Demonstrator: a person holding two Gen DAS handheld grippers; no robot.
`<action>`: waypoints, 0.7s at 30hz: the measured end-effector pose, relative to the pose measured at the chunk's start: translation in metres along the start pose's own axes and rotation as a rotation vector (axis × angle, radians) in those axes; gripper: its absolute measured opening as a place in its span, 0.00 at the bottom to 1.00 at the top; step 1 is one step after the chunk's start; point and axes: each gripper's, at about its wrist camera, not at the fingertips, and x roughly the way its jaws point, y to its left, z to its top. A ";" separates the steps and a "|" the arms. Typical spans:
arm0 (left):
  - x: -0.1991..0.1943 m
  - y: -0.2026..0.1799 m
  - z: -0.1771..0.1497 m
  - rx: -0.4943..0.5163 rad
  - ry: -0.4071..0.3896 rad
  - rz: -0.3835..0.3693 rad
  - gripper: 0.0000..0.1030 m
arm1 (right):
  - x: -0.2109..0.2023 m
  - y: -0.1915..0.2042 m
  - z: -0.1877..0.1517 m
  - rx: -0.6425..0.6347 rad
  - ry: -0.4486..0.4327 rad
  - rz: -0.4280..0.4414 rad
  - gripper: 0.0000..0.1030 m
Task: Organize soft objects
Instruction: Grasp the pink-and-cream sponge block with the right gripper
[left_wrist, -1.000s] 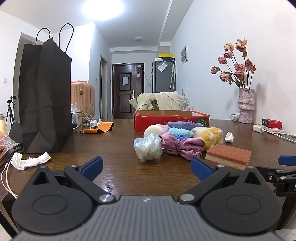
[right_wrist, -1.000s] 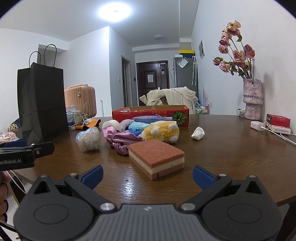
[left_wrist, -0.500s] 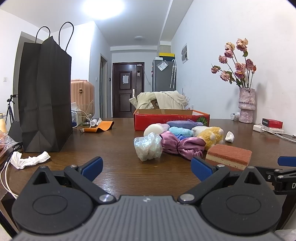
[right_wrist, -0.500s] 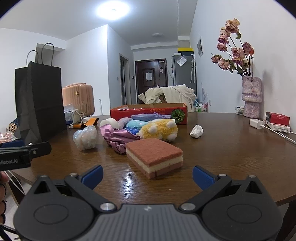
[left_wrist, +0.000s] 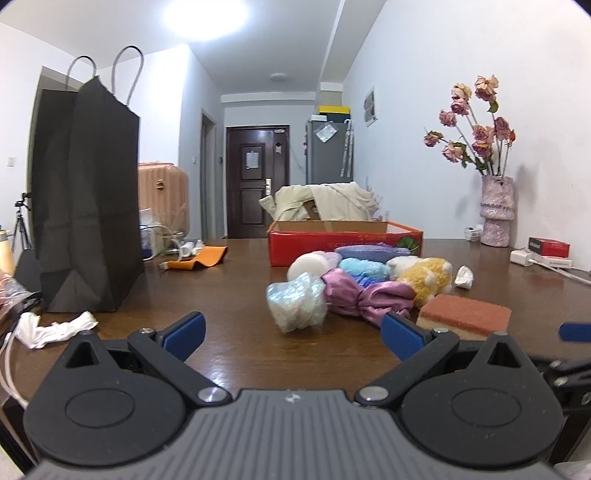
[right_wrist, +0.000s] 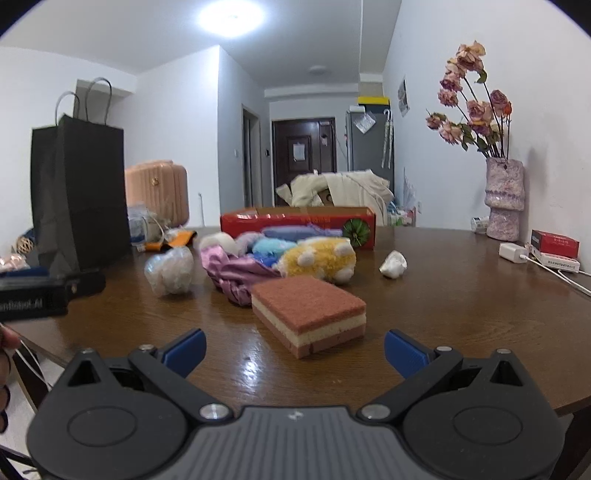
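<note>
A heap of soft things lies mid-table before a red box (left_wrist: 343, 243): a layered sponge (right_wrist: 308, 314), a yellow plush (right_wrist: 317, 258), a purple satin cloth (left_wrist: 365, 297), a clear crinkled bundle (left_wrist: 297, 306), a white foam piece (left_wrist: 310, 264) and a light-blue fluffy item (left_wrist: 364, 267). My right gripper (right_wrist: 293, 349) stands open at the near table edge, just short of the sponge. My left gripper (left_wrist: 291, 332) is open too, empty, a little short of the crinkled bundle. The sponge (left_wrist: 463, 315) sits to its right.
A tall black paper bag (left_wrist: 86, 206) stands at the left, with a crumpled white tissue (left_wrist: 53, 328) near it. A vase of dried roses (right_wrist: 504, 199), a charger with cable (right_wrist: 513, 253) and a red packet (right_wrist: 554, 243) sit along the right wall. A small white wad (right_wrist: 393, 264) lies right of the plush.
The right gripper has edged forward and leftward, so the sponge looms larger and nearer its fingers. The left gripper has barely moved. Both stay open.
</note>
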 end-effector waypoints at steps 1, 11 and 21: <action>0.003 -0.001 0.002 0.003 0.003 -0.009 1.00 | 0.002 -0.001 0.000 0.000 0.014 -0.006 0.96; 0.050 -0.029 0.025 -0.012 0.007 -0.119 1.00 | 0.058 -0.007 0.032 -0.061 0.117 0.031 0.47; 0.104 -0.082 0.027 -0.085 0.155 -0.334 0.97 | 0.056 -0.091 0.045 0.150 0.104 -0.037 0.45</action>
